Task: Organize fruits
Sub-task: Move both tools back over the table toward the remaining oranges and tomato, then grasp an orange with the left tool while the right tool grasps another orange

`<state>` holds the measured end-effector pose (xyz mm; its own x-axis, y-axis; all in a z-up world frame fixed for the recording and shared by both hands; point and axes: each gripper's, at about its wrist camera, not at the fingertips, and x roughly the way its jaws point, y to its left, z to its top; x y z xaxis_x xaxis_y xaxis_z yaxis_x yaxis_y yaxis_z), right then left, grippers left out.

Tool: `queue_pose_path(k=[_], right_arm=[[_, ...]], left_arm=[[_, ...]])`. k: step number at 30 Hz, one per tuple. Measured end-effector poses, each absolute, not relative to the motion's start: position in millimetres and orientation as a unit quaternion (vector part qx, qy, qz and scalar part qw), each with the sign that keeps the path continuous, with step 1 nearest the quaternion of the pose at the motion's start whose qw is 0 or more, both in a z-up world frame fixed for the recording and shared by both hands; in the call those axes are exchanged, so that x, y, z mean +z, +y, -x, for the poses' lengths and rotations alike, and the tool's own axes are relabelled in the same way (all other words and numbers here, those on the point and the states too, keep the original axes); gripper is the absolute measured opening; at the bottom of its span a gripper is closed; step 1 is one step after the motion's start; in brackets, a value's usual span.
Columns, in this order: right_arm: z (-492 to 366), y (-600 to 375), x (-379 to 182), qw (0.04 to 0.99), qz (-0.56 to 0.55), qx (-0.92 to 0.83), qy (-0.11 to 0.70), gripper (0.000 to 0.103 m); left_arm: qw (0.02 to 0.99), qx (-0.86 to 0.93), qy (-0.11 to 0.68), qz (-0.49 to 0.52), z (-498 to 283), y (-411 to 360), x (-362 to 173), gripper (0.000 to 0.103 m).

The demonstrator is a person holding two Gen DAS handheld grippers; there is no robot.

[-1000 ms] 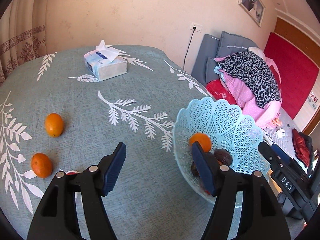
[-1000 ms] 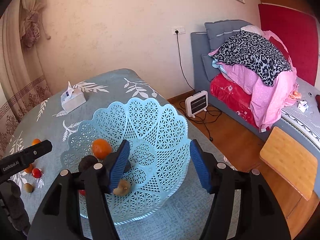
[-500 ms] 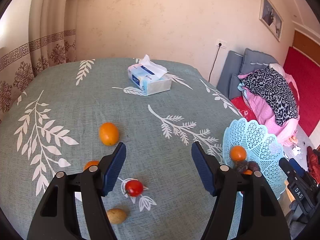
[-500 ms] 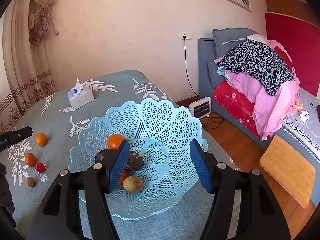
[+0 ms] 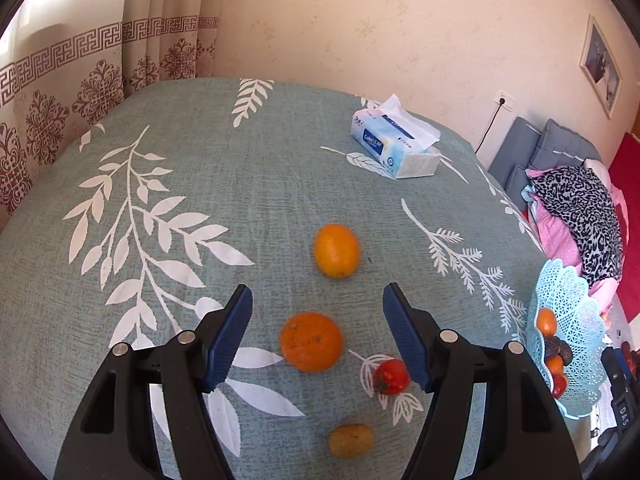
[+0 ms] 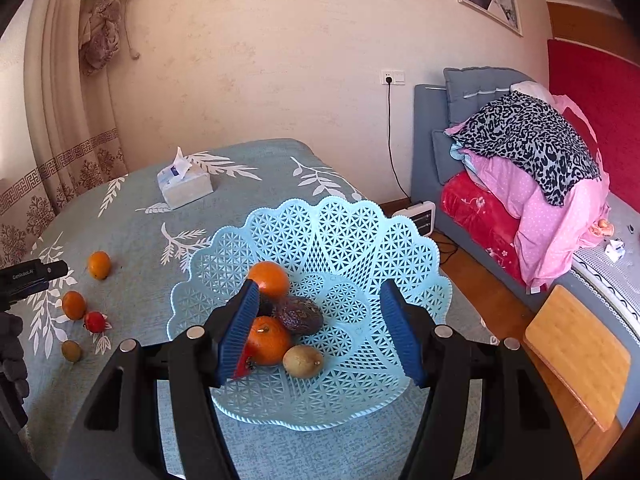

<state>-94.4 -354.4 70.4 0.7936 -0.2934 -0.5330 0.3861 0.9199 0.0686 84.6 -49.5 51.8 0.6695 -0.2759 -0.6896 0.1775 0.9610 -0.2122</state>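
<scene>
My left gripper [image 5: 320,336] is open above the teal tablecloth, with a round orange [image 5: 311,341] between its fingers. An oval orange [image 5: 336,250] lies beyond it, a small red fruit [image 5: 390,376] by the right finger, and a brown kiwi [image 5: 351,440] nearer. The light blue lattice basket [image 6: 360,240] holds two oranges [image 6: 269,278], a dark avocado [image 6: 300,314], a kiwi [image 6: 303,361] and a red fruit. My right gripper [image 6: 320,332] is open and empty above the basket. The basket also shows at the right edge of the left wrist view [image 5: 576,300].
A tissue box [image 5: 394,148] stands at the table's far side. A patterned curtain [image 5: 60,92] hangs at the left. A sofa with piled clothes [image 6: 532,160], a small heater [image 6: 416,216] and a wooden stool [image 6: 576,352] stand right of the table.
My left gripper has swung left from the basket to the loose fruits and now frames the round orange. My right gripper has risen a little over the basket.
</scene>
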Motion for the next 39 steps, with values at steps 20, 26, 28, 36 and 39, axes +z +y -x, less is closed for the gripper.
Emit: queue_pose_path(k=[20,26,28,36,39], right_arm=[[73.5,-310.8,57.8,0.946,-0.055,-0.12,0.296,0.065],[66.2,-298.7,56.8,0.947,-0.05,-0.1,0.301,0.065],[61.4,-294.0,57.8,0.948,-0.05,-0.092,0.302,0.065],[19.5,-271.2,63.1,0.941,-0.086,-0.018,0.326,0.065],[-5.2,-253.7,61.8,0.934,-0.087,0.017,0.345,0.065]], left_arm=[[0.894,-0.136,0.425,0.034,-96.4,-57.0,11.3,0.052],[0.893,-0.149,0.424,0.036,-90.7,-59.0,12.8,0.04],[0.893,-0.145,0.423,0.042,-90.2,-55.4,13.8,0.04],[0.917,-0.106,0.382,0.039,-77.7,-38.6,31.7,0.04],[0.926,-0.094,0.365,0.034,-71.0,-33.7,37.7,0.04]])
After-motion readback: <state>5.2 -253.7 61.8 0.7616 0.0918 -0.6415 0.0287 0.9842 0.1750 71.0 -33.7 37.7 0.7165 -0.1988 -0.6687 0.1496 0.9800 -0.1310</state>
